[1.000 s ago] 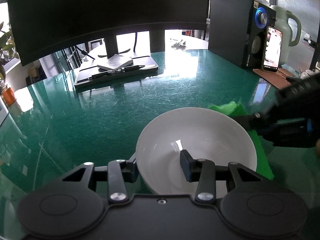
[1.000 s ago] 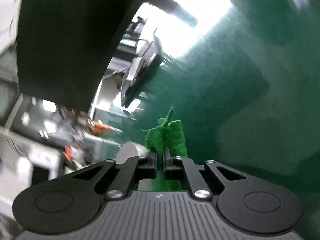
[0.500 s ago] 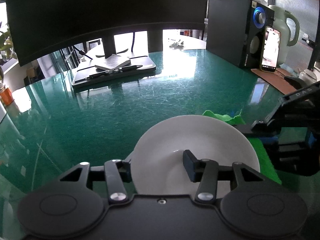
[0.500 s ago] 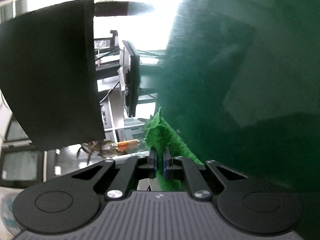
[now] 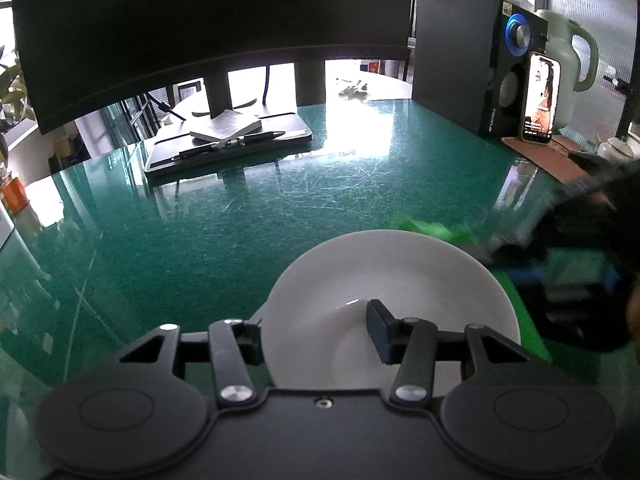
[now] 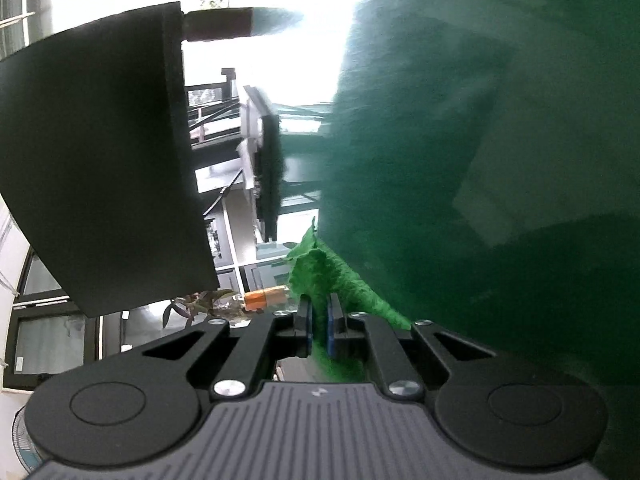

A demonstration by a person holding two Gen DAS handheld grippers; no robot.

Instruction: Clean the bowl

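Note:
A white bowl sits low in the left wrist view, over the green glass table. My left gripper is shut on the bowl's near rim, one finger inside and one outside. A green cloth shows blurred behind and right of the bowl. My right gripper is shut on the green cloth and is rolled on its side; it appears as a dark blurred shape at the bowl's right edge. The bowl is hidden in the right wrist view.
A big dark monitor stands at the back, with a black tray holding a notepad and pens under it. A speaker, a lit phone and a pale green kettle stand at the back right.
The bowl has shifted slightly toward the camera in the left gripper. The right gripper with the cloth has rolled further onto its side and moved at the bowl's right edge, now blurred.

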